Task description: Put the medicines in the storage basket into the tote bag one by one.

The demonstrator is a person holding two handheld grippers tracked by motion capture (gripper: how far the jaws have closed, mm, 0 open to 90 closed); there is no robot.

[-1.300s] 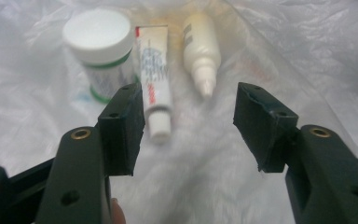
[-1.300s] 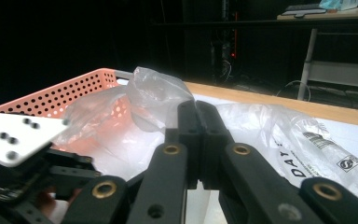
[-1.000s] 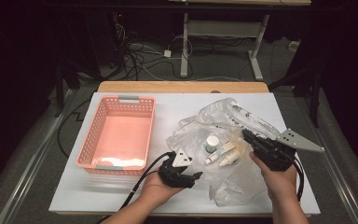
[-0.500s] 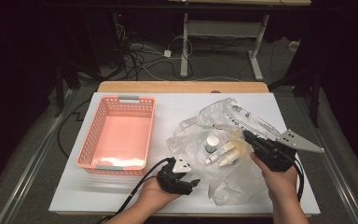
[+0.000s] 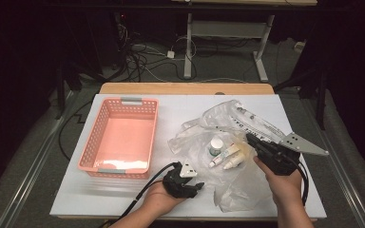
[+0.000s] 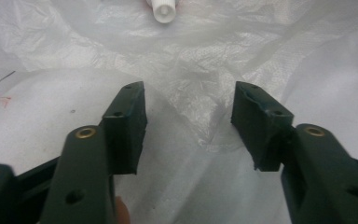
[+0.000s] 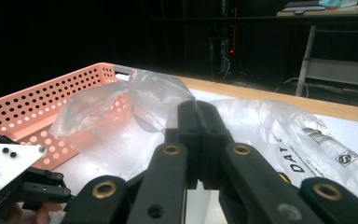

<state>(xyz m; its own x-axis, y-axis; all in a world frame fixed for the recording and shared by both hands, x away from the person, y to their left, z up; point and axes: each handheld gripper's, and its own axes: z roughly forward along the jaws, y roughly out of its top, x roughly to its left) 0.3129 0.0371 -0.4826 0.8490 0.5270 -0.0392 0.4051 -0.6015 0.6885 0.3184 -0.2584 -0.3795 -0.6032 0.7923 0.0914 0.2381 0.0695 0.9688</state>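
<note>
Two tools: right tool (image 5: 255, 143) clenched on plastic bag (image 5: 237, 185); left tool (image 6: 189, 116), lately closing, held released over bag.

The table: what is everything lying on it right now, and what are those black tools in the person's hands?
Basket: one, salmon pink, perforated walls, on the left part of the table.
Plastic bag: one, clear and crumpled, with dark print, on the right part of the table.
Small bottle: one, white cap, lying on the bag.
Tubes: two, white, side by side next to the bottle.
Table: one, white top with a wooden far edge.
Cables: several, dark, on the floor beyond the table.
Left gripper: one, black, jaws apart over the bag's near edge; they have just been closing, with film between them but not pinched.
Right gripper: one, black, jaws shut, at the bag's right side.
</note>
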